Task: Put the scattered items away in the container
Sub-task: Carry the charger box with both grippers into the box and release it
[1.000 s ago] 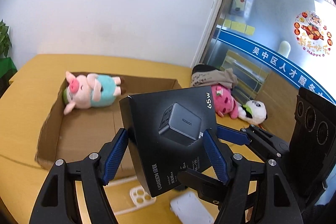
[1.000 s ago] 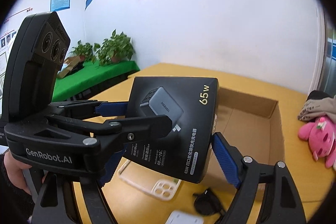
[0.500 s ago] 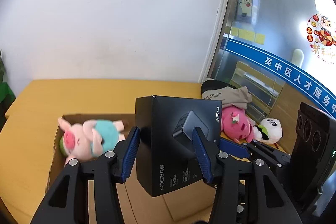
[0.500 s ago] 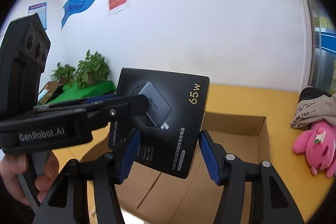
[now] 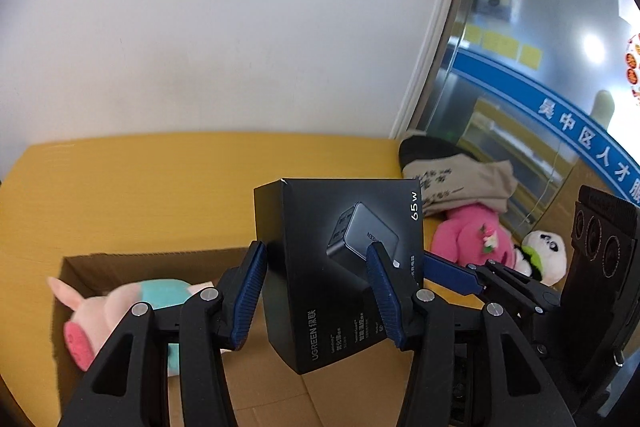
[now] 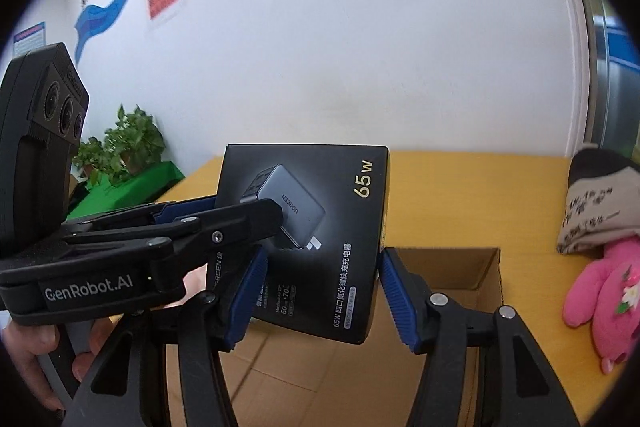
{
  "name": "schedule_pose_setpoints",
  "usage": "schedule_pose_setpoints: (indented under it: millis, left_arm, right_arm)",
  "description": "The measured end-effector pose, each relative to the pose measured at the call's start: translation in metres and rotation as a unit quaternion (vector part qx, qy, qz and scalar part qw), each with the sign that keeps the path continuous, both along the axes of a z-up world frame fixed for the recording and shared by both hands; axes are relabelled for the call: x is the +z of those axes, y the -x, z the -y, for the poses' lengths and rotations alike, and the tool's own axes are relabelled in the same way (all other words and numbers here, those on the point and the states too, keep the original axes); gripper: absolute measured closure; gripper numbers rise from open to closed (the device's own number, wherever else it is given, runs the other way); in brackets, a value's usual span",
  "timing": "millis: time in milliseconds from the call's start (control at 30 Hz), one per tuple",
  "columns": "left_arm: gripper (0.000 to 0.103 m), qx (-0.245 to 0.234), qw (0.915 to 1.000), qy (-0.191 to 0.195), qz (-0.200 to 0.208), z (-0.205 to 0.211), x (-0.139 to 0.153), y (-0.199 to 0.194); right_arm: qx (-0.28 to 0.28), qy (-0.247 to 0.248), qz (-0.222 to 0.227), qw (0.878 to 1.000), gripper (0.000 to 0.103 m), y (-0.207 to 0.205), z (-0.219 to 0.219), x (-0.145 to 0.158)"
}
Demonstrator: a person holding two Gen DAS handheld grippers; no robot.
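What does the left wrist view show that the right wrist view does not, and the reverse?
Only the left wrist view shows the pig plush lying in the cardboard box, and the panda plush. Only the right wrist view shows the potted plants and a bare hand. Both show the black charger box, held by both tongs over the cardboard box, and the pink plush.

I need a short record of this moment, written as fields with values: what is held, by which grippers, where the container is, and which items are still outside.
held item: black charger box, upright, above the cardboard box
left gripper: shut on the charger box
right gripper: shut on the charger box
container: open cardboard box on the yellow table
inside container: pig plush
outside container: pink plush, panda plush, folded cloth
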State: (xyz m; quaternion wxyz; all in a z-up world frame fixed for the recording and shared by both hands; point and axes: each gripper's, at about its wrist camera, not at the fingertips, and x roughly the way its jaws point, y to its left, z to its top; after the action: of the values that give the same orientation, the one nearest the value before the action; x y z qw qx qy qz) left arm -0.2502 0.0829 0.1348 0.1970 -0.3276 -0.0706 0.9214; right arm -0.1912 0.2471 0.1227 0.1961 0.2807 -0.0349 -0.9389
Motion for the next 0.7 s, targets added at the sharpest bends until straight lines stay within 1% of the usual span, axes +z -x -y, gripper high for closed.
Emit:
schedule_pose_setpoints:
  millis: [100, 167, 300, 367, 400, 467, 533, 600, 633, 700]
  left_arm:
    - [0.048, 0.001, 0.9993, 0.0, 0.038, -0.002, -0.028, 0.02]
    - [0.048, 0.002, 0.9981, 0.008, 0.061, -0.005, -0.048, 0.029]
    - [0.048, 0.008, 0.9933, 0.022, 0.113, -0.011, -0.08, 0.047]
    - [0.048, 0.012, 0.991, 0.018, 0.132, -0.01, -0.092, 0.055]
    - [0.047, 0.015, 0.99, 0.017, 0.139, -0.011, -0.097, 0.059]
    - [0.047, 0.021, 0.9887, 0.025, 0.147, -0.013, -0.105, 0.066]
    - [0.046, 0.024, 0.9879, 0.043, 0.147, -0.019, -0.108, 0.069]
    - [0.042, 0.023, 0.9875, 0.052, 0.147, -0.023, -0.108, 0.072]
    - [0.041, 0.023, 0.9877, 0.053, 0.145, -0.023, -0.107, 0.072]
    - [0.04, 0.025, 0.9889, 0.037, 0.142, -0.018, -0.1, 0.069]
  right_arm:
    - [-0.002, 0.001, 0.042, 0.999, 0.045, 0.022, -0.003, -0.028]
    - [0.001, -0.003, 0.073, 0.997, 0.045, 0.034, -0.003, -0.047]
    - [0.002, -0.016, 0.133, 0.991, 0.045, 0.054, 0.0, -0.08]
    - [0.001, -0.024, 0.153, 0.988, 0.045, 0.061, 0.002, -0.091]
    - [0.0, -0.033, 0.159, 0.987, 0.045, 0.064, 0.005, -0.095]
    - [-0.003, -0.033, 0.178, 0.983, 0.044, 0.072, 0.008, -0.104]
    - [-0.007, -0.03, 0.182, 0.983, 0.044, 0.076, 0.008, -0.109]
    - [-0.009, -0.024, 0.187, 0.982, 0.036, 0.078, 0.01, -0.113]
    - [-0.009, -0.024, 0.188, 0.982, 0.032, 0.082, 0.007, -0.116]
    - [-0.009, -0.034, 0.184, 0.982, 0.032, 0.079, 0.007, -0.117]
